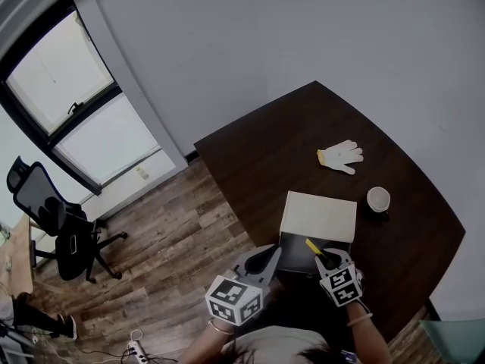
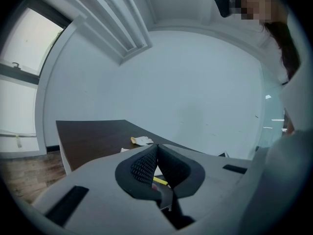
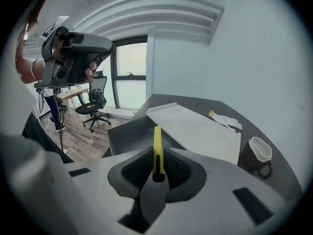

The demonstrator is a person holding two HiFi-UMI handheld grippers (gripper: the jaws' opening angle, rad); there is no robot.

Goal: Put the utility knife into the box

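The right claw (image 3: 157,166) was pinching the yellow knife (image 3: 157,140). Its jaws were pressed on the dark end, and the yellow body stuck out past the tips. In the head view the knife (image 1: 312,246) hung over the open box (image 1: 297,250), towards its right side, held in the right claw (image 1: 324,259) and not lying inside. The box's pale lid (image 1: 318,216) stood open on the far side of the dark tray. The right gripper view showed the same grey tray (image 3: 128,136) just ahead of the knife, with the lid (image 3: 195,130) sloping away behind it.

The left claw (image 2: 156,148) was pressed together with nothing between its jaws. In the head view it (image 1: 270,255) sat at the box's near left corner.

On the dark table (image 1: 258,158) a white glove (image 1: 341,155) lay beyond the box, and a cup (image 1: 378,199) stood just right of the lid. An office chair (image 1: 64,226) stood on the wooden floor near the window.
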